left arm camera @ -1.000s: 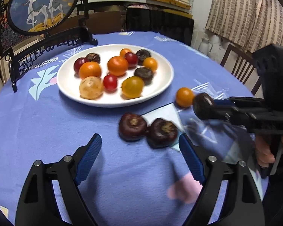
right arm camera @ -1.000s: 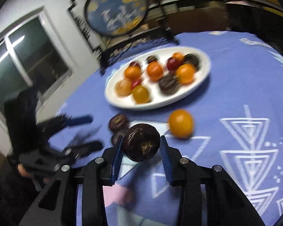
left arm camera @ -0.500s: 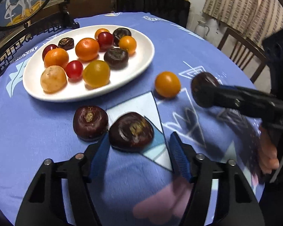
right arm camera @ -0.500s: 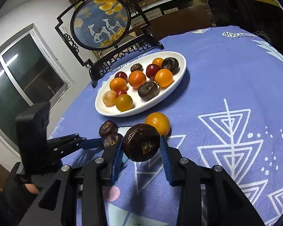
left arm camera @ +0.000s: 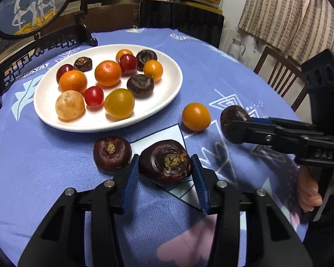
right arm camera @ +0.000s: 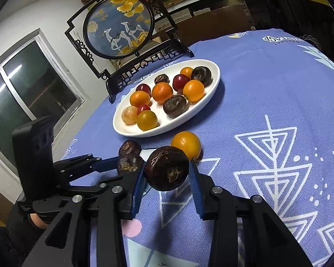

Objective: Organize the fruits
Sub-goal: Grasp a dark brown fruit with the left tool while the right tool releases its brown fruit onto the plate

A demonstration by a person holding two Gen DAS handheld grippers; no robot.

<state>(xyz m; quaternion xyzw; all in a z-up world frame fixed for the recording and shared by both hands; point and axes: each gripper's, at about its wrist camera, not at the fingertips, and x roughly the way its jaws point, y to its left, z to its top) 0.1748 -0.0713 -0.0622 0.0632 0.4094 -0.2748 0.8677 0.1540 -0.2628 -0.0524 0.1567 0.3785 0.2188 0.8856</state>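
Currently my right tool [right arm camera: 167, 174] pinches a water chestnut [right arm camera: 167, 170] aloft for plating; my left tool [left arm camera: 164, 169] brackets another chestnut [left arm camera: 165, 162] on the worktop [left arm camera: 44, 166], contact unclear.

white plate [left arm camera: 167, 93] of mixed fruits, orange fruit [left arm camera: 196, 116] and dark chestnut [left arm camera: 112, 153] loose on cloth

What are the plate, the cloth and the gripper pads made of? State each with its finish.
Plate: probably glazed ceramic; smooth, glossy white, with soft highlights on the rim.
Cloth: woven fabric, matte; a herringbone weave shows under the printed white triangles.
Pads of the left gripper: likely blue rubber or plastic, ribbed, set on matte black fingers.
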